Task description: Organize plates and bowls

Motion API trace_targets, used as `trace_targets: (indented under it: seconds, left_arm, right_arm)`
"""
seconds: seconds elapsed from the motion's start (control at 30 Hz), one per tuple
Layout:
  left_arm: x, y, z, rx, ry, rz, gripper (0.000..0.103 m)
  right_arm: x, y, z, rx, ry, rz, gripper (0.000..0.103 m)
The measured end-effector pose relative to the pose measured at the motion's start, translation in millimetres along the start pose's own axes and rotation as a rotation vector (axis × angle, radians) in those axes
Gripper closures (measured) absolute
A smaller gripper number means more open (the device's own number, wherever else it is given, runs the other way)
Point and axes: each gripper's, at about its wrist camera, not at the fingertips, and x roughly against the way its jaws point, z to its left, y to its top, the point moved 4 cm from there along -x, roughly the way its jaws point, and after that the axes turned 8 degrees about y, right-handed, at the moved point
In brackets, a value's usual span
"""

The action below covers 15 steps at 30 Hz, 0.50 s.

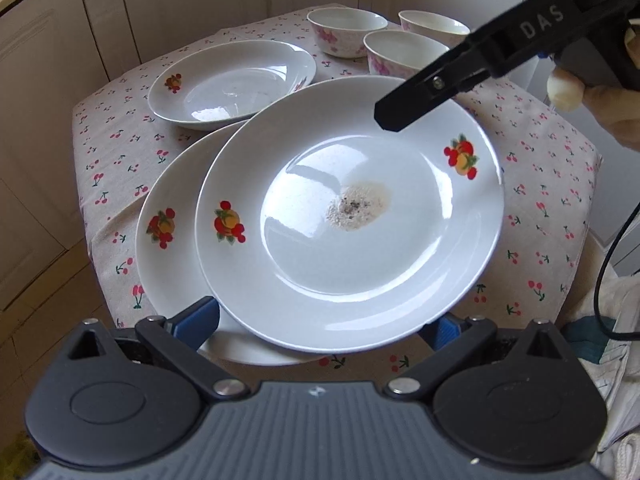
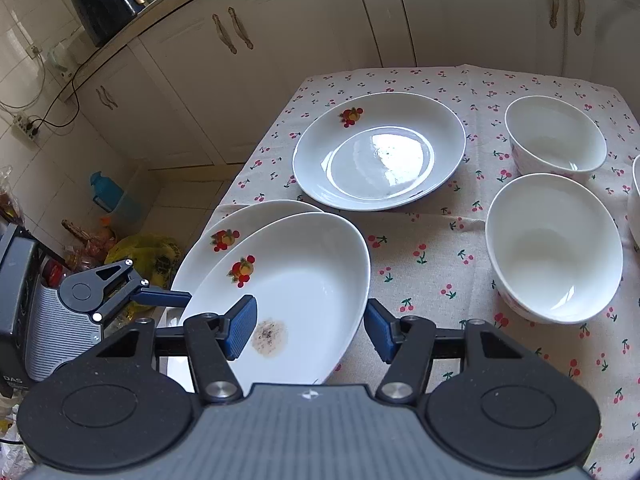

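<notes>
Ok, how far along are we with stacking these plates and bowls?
Done: nothing is fully stacked yet. In hand: the right gripper holds the stained plate tilted over a second plate; the left gripper sits open at its near rim. Left: seat that plate, add the third plate standing alone behind, then gather the three bowls, all still separate.

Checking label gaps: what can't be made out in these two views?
Lower plate: mostly covered by stained plate, both views.
Third bowl: cut by right wrist view's edge.
Right gripper: pad contact with stained plate unclear; left wrist view shows one finger only.
</notes>
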Motion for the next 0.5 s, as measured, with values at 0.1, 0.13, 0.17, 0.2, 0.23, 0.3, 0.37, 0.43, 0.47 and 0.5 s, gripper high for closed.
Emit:
trace_targets:
  seconds: [0.1,0.13,0.17,0.2,0.23,0.3,0.37,0.43,0.47,0.5]
  left_arm:
    - [5,-3,1,0.016,0.002,-0.018,0.001]
    - [7,-3,2,0.019,0.007,-0.025,0.001]
    - [8,-4,1,0.021,0.012,-0.032,0.001]
    - [9,-4,2,0.025,0.016,-0.037,0.001]
    - [10,-4,2,0.028,0.02,-0.041,0.001]
    - [12,-5,2,0.036,0.027,-0.049,0.001]
    - [14,-7,3,0.046,0.03,-0.061,0.001]
    - [16,-9,4,0.055,0.031,-0.07,0.001]
    - [17,-10,4,0.059,0.033,-0.073,0.001]
    - [17,-10,4,0.06,0.037,-0.077,0.001]
  right_arm:
    - [-2,0,1,0.0,0.001,0.0,0.038]
    - [-2,0,1,0.004,-0.001,-0.002,0.038]
    - [-3,0,2,0.009,-0.004,-0.004,0.038]
    - [-4,-1,3,0.014,-0.008,-0.006,0.038]
    - [-6,-1,4,0.018,-0.012,-0.007,0.038]
    - [-8,-2,6,0.026,-0.023,-0.004,0.038]
    - [-11,-4,8,0.042,-0.037,-0.005,0.038]
    - [-13,-5,9,0.058,-0.045,-0.005,0.038]
    - [-14,-5,10,0.063,-0.047,-0.006,0.038]
    - [-14,-6,11,0.068,-0.049,-0.008,0.038]
